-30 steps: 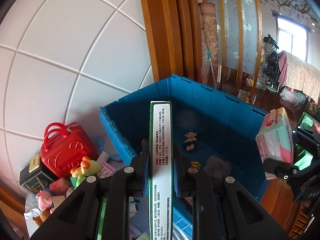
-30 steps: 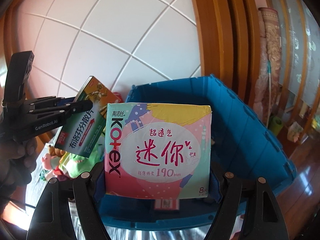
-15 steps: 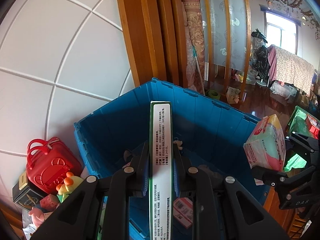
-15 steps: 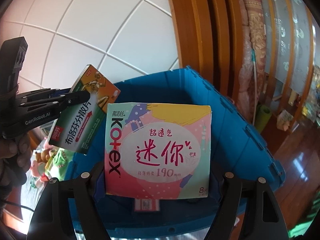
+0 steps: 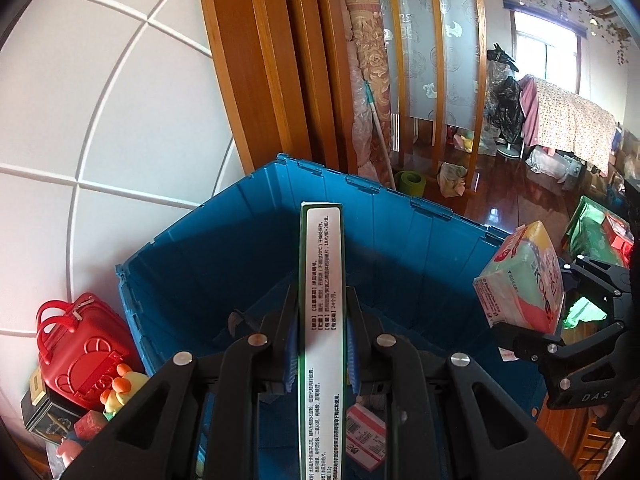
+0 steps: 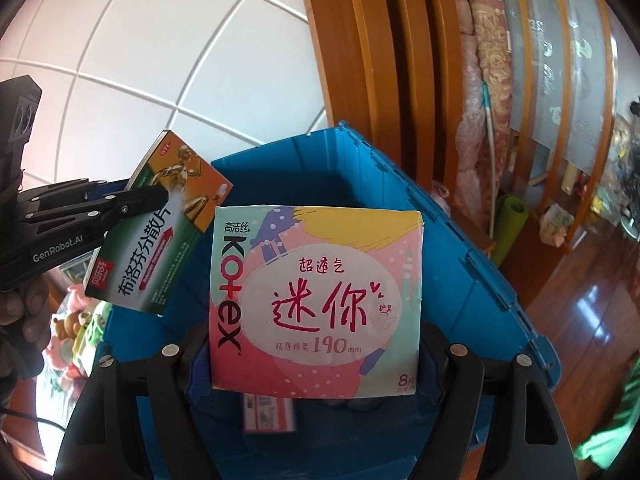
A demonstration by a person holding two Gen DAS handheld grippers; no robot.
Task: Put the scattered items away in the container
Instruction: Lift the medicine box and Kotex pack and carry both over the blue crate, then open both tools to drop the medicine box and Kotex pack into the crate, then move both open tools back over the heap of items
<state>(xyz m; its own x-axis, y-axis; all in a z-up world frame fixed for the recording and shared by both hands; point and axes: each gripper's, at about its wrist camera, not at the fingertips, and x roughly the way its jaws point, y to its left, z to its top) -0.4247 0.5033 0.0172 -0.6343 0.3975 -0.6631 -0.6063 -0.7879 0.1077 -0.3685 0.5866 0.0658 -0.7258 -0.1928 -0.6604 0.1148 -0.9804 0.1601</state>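
The left gripper [image 5: 322, 332] is closed tight on a thin medicine box [image 5: 322, 320], held edge-up. The right gripper [image 6: 316, 344] stands wide, with its pads pressed on a pink pad pack [image 6: 316, 300]. Both things hang over the open blue bin [image 5: 208, 264], the box above its middle and the pack nearer its right rim. Inside the bin, a small pink carton [image 5: 366, 436] lies on the bottom. Left of the bin, a red case [image 5: 78, 348] and some toys [image 5: 120, 390] are not yet tidied. The step in hand seems to be the carrying-in. Next, each gripper probably should go lower inside the walls and then open, so nothing falls outside.
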